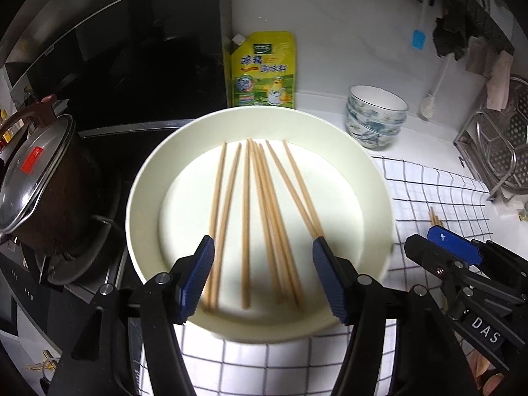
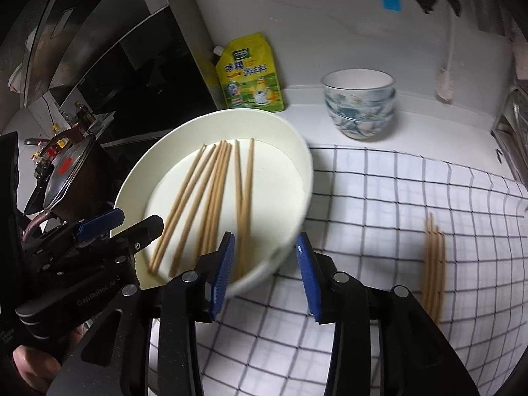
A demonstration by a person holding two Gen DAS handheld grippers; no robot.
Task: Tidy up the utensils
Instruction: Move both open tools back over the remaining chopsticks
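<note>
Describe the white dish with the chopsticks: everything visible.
The white dish is round and shallow, with a flat floor and a raised, slightly flared wall; it looks like glazed ceramic or melamine, plain cream-white, no chips visible. It sits upright, its near part on the checked cloth, its far edge toward the dark stove area. Several loose wooden chopsticks lie fanned on its floor, thin ends away from the cameras. No gripper pad touches it in either view.

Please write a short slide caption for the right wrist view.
Open right gripper above the plate of chopsticks; more chopsticks lie on the checked cloth.
</note>
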